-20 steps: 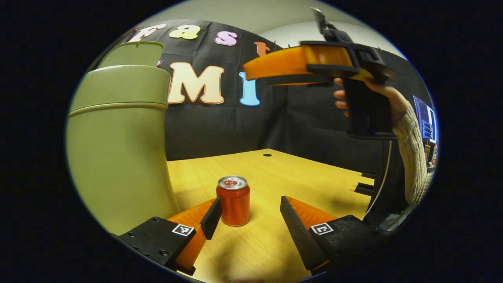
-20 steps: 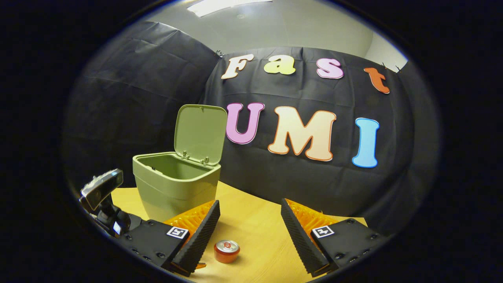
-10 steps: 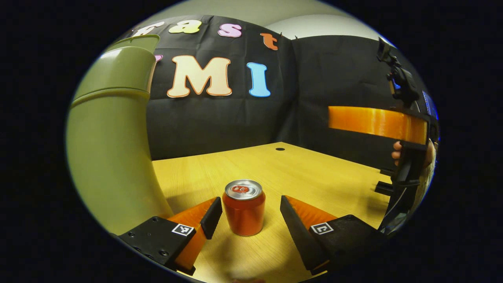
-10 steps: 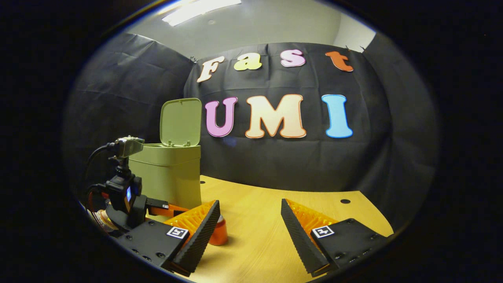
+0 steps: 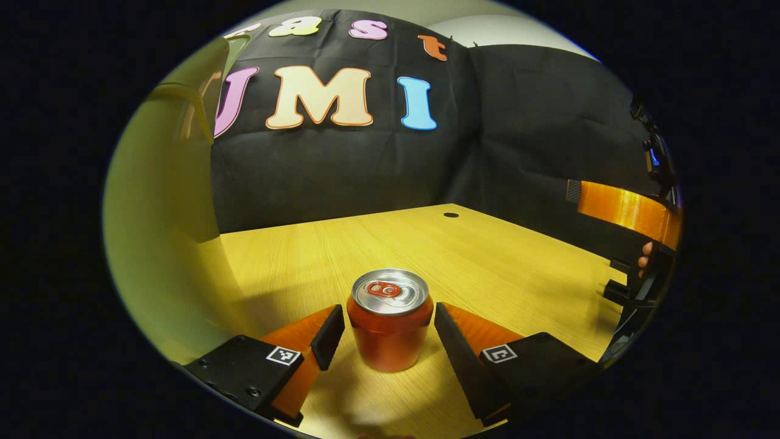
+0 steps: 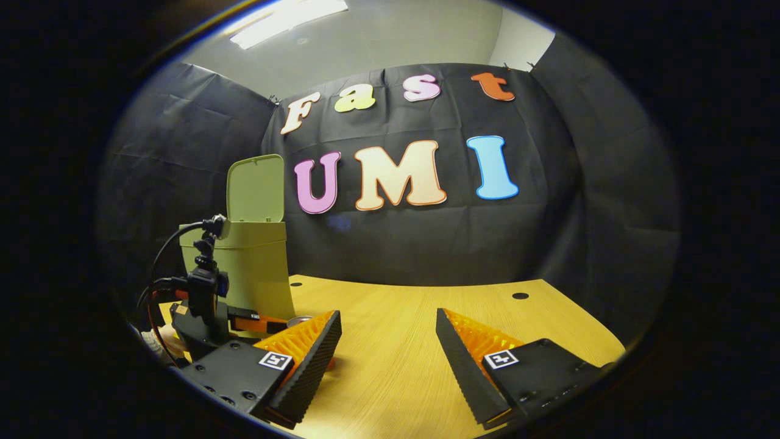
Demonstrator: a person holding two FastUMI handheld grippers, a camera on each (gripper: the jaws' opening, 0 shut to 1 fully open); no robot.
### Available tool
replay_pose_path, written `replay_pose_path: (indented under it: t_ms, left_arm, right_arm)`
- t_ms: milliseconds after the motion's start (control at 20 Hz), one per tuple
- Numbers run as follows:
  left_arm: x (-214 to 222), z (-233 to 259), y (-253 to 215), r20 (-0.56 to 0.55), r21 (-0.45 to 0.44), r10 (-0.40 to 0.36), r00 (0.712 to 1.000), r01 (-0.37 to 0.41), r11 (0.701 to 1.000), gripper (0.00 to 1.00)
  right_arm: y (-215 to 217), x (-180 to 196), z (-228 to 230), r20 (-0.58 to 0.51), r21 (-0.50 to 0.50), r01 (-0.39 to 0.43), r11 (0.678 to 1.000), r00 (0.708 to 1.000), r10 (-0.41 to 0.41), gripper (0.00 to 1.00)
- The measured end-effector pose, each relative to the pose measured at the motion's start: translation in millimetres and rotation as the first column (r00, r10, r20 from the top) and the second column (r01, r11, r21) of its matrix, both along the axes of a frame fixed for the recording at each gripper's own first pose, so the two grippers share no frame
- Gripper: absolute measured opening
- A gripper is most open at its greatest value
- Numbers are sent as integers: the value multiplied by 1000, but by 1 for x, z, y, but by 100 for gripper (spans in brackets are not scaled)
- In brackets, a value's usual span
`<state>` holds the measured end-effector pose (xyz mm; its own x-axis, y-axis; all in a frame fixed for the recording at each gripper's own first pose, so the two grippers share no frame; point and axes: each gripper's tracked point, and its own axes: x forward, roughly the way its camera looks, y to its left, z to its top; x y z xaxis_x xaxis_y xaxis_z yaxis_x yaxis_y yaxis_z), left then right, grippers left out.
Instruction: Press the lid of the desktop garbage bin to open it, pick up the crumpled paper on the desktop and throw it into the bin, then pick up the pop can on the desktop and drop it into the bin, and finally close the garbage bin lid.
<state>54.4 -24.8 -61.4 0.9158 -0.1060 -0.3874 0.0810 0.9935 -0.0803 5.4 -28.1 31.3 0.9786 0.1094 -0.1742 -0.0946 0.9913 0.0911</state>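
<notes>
Standing upright on the desk (image 5: 487,256), pop can (image 5: 390,320) between the spread fingers of the left gripper (image 5: 389,335), nearly touching the right-hand one. Right gripper (image 6: 389,350) spread too, holding nothing. Bin (image 6: 256,262) with lid (image 6: 256,188) up.

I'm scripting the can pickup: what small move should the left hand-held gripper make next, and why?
Probably close the left hand-held gripper on the pop can: the can stands upright on the table between its open fingers, neither clearly pressing it, and the bin's lid is up.

A light wooden table (image 5: 487,256) carries an upright pop can (image 5: 390,320) near a green bin (image 6: 259,268).
</notes>
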Motion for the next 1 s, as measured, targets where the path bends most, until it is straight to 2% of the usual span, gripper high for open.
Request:
replay_pose_path:
  t_ms: [100, 250, 350, 650, 850, 1000]
  left_arm:
    - [4, -4, 0, -10, -5, 10, 1000, -10, 1000, 93]
    - [7, -3, 5, -11, -16, 24, 1000, -25, 1000, 79]
    - [2, 6, 5, -8, -19, 23, 1000, -23, 1000, 79]
    - [-24, 87, -15, 109, 28, -70, 992, 67, 997, 77]
    - [-38, 149, -28, 173, -42, -109, 979, 118, 992, 77]
    - [-39, 200, -17, 229, -72, -106, 968, 125, 990, 77]
  right_arm:
    - [2, 0, -3, -10, 11, -6, 1000, 1000, 6, 99]
    - [-2, -3, -8, -22, 1, -5, 1000, 1000, 5, 100]
    - [-5, -3, -7, -22, 0, -4, 1000, 1000, 4, 100]
    - [-10, -1, -1, -18, 24, 17, 1000, 1000, -16, 100]
    - [0, -9, 13, 7, 39, -8, 999, 1000, 7, 96]
    - [7, -11, 25, 38, 44, -26, 999, 999, 25, 96]
